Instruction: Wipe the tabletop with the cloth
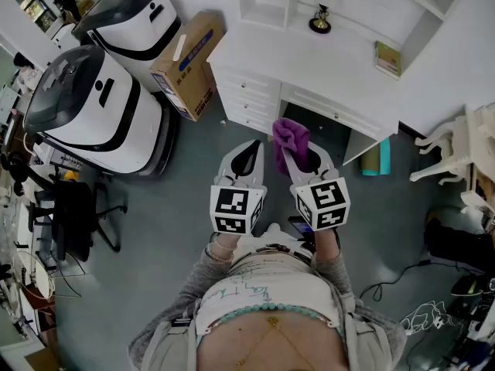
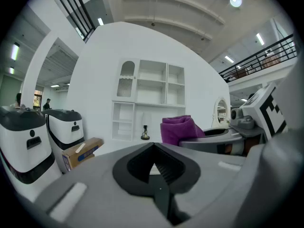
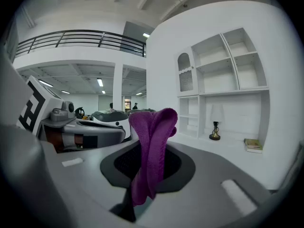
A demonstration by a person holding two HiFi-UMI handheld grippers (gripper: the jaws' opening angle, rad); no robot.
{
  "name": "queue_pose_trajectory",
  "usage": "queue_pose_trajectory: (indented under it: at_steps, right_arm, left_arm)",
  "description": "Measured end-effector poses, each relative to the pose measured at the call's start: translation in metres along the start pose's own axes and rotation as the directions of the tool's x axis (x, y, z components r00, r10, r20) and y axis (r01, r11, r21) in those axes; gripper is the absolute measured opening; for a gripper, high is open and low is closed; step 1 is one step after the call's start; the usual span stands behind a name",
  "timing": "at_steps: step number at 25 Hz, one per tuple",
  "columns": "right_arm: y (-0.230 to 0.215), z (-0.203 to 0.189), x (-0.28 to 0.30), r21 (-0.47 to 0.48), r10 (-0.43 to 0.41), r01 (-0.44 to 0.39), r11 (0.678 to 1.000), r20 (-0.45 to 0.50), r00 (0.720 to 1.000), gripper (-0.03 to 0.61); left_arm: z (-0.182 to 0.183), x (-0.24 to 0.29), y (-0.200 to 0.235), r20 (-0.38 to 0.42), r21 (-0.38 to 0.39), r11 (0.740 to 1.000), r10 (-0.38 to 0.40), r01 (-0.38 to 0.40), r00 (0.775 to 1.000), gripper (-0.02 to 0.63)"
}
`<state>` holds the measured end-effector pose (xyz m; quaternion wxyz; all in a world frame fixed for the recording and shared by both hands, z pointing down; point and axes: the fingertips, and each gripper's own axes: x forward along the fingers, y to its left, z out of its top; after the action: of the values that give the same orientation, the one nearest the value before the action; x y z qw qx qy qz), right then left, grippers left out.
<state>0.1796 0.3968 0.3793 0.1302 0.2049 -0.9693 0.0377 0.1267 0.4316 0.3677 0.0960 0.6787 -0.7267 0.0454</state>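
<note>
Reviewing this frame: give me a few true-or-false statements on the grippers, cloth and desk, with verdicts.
1. The right gripper holds the cloth. True.
2. The left gripper is open. False: its jaws are together, with nothing between them.
3. The cloth lies on the desk. False: it is held up in the air, short of the desk.
4. A book lies on the desk. True.

White tabletop (image 1: 340, 64) bearing a small lamp (image 1: 320, 20) and a book (image 1: 388, 59); grey floor (image 1: 193, 207) bearing a cardboard box (image 1: 189, 64) and two white-and-black machines (image 1: 93, 103) just beside it.
</note>
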Motion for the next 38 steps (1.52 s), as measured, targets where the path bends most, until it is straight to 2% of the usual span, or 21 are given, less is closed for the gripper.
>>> queue_pose_trajectory:
  at_steps: [7, 13, 19, 30, 38]
  right_arm:
    - [-0.012, -0.002, -0.008, 0.005, 0.023, -0.024, 1.0, 0.018, 1.0, 0.086]
    - [-0.013, -0.006, -0.002, 0.01, 0.038, -0.038, 0.999, 0.005, 0.999, 0.086]
    - [-0.006, -0.001, 0.024, 0.004, 0.034, -0.034, 0.999, 0.006, 0.999, 0.086]
    - [-0.01, 0.024, 0.106, 0.005, -0.013, 0.013, 1.0, -0.006, 1.0, 0.086]
    - [-0.01, 0.039, 0.156, 0.015, -0.05, 0.05, 0.999, 0.001, 0.999, 0.086]
  left_arm:
    - [-0.001, 0.006, -0.013, 0.005, -0.012, 1.0, 0.004, -0.004, 1.0, 0.0]
    - [-0.007, 0.002, -0.004, -0.004, -0.028, 0.999, 0.025, -0.025, 1.0, 0.0]
    - [-0.009, 0.01, 0.025, 0.003, -0.042, 0.999, 0.025, -0.025, 1.0, 0.0]
    - [0.005, 0.062, 0.094, -0.004, -0.041, 0.998, -0.047, 0.047, 0.999, 0.0]
    - [0.016, 0.09, 0.138, -0.002, -0.009, 0.996, -0.086, 0.086, 0.996, 0.0]
